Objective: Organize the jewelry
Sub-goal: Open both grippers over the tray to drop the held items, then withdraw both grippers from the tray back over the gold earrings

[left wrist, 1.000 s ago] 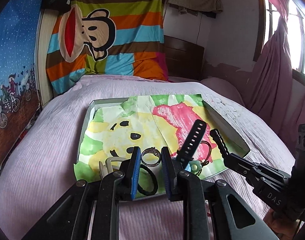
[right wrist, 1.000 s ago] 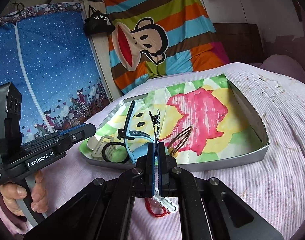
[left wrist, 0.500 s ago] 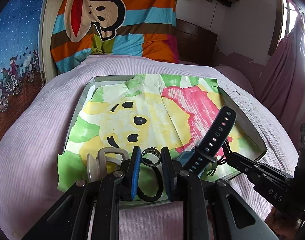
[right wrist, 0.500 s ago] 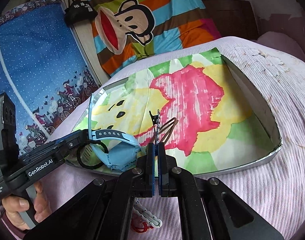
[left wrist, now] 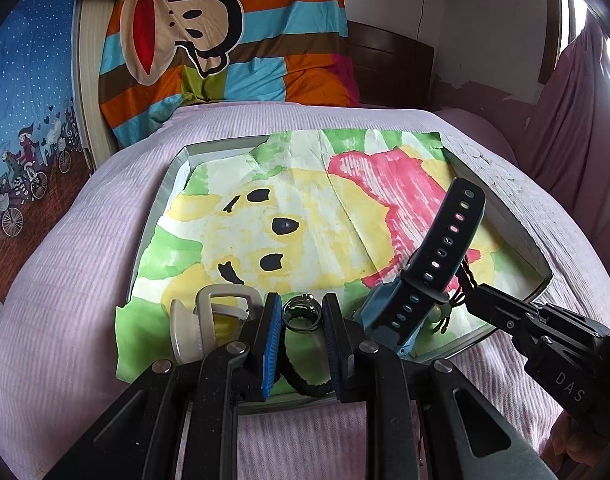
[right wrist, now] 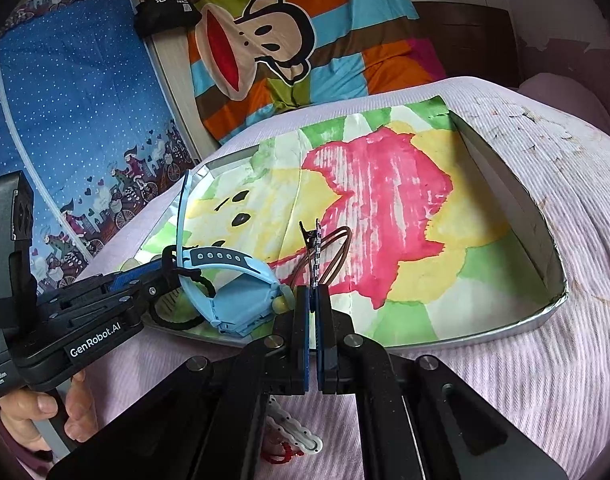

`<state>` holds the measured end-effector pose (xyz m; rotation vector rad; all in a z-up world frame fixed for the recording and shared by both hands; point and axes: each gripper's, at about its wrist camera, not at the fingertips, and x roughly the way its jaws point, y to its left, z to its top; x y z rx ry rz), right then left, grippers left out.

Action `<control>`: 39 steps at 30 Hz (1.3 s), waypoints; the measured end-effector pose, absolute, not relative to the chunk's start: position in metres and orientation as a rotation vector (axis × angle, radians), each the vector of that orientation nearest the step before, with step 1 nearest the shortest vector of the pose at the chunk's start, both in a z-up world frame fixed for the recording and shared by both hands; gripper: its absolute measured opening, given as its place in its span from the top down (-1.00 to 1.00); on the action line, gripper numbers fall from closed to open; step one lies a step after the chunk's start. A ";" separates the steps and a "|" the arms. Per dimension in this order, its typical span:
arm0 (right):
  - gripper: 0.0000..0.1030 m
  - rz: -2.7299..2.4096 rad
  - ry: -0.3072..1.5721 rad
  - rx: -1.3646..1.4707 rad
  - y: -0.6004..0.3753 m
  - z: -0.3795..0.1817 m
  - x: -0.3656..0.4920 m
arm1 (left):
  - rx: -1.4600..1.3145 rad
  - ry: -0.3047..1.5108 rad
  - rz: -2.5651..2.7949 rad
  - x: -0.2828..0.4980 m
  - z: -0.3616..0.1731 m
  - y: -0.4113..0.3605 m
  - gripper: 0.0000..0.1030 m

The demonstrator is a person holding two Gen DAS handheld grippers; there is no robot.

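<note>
A shallow grey tray (left wrist: 167,184) lined with a painted paper lies on the bed. My left gripper (left wrist: 301,318) is open, its fingertips on either side of a silver ring (left wrist: 301,314) at the tray's near edge, over a black hair tie (left wrist: 305,384). A blue watch (left wrist: 433,280) stands next to it; it also shows in the right wrist view (right wrist: 241,292). My right gripper (right wrist: 313,300) is shut on a thin dark hair clip (right wrist: 315,248), held over the tray's near edge by a brown hair loop (right wrist: 337,244).
A beige claw clip (left wrist: 209,320) lies at the tray's near left corner. A white clip and a red bead string (right wrist: 293,440) lie on the pink bedspread (right wrist: 545,380) under my right gripper. Striped monkey bedding (left wrist: 209,40) stands at the head of the bed.
Both grippers have moved forward and lower toward the tray. The ring now sits between my left fingertips. The right gripper has carried the hair clip in over the tray's near edge.
</note>
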<state>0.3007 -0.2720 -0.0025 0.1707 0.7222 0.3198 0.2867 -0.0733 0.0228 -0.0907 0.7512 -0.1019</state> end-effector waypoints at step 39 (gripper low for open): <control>-0.98 0.284 0.363 0.188 -0.297 0.030 0.202 | -0.252 0.479 -0.056 0.198 0.037 -0.025 -1.00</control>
